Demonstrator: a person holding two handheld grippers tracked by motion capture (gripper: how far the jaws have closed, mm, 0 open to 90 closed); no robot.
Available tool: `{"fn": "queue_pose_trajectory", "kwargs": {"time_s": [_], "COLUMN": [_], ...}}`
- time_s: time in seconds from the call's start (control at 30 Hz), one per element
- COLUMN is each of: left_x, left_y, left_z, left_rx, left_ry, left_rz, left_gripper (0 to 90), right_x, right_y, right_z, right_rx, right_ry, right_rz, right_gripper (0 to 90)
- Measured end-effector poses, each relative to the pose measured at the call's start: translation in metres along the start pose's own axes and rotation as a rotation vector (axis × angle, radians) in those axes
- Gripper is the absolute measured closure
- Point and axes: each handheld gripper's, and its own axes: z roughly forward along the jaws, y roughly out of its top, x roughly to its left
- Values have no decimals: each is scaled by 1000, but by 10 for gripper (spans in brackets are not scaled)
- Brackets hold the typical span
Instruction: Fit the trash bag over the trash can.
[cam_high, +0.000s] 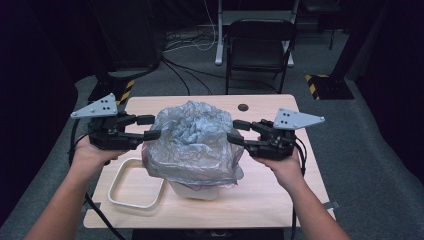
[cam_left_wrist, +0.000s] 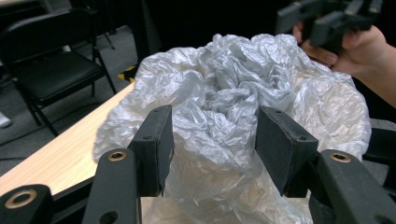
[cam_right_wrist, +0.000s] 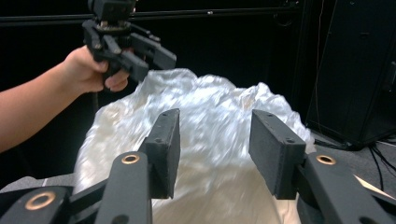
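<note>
The crumpled bag (cam_high: 192, 142) bulges upward over the bin (cam_high: 196, 190), between the left gripper (cam_high: 147, 127) and right gripper (cam_high: 236, 131); both grippers are released, jaws apart.

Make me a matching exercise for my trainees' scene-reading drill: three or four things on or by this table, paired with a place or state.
Things:
1. bag
2. lid
3. chair
4. left tool

Places or states:
A. flat on the table, near left
B. crumpled, draped over a white tub
C. beyond the table's far edge
D. at the bag's left side, open

Pairs: 1-B, 2-A, 3-C, 4-D
</note>
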Motion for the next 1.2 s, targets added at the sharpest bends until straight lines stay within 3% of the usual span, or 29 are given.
{"fn": "queue_pose_trajectory", "kwargs": {"time_s": [0.13, 0.4, 0.67, 0.77, 1.0, 1.2], "left_x": [-1, -2, -3, -3, -9, -18], "left_y": [0, -3, -6, -6, -6, -7], "left_z": [10, 25, 34, 36, 40, 44], "left_rx": [21, 76, 109, 114, 136, 134], "left_ry": [-15, -36, -52, -59, -72, -71], "left_rz": [7, 18, 23, 29, 27, 39], "left_gripper": [463, 467, 467, 466, 464, 455], "right_x": [-7, -6, -8, -9, -8, -17], "right_y": [4, 1, -2, -3, -1, -1], "right_z": [17, 36, 44, 45, 46, 45], "right_rx": [24, 86, 153, 155, 186, 193], "right_ry": [20, 53, 80, 88, 88, 87], "right_rz": [10, -1, 20, 24, -16, -8], "right_gripper": [525, 540, 562, 568, 588, 614]}}
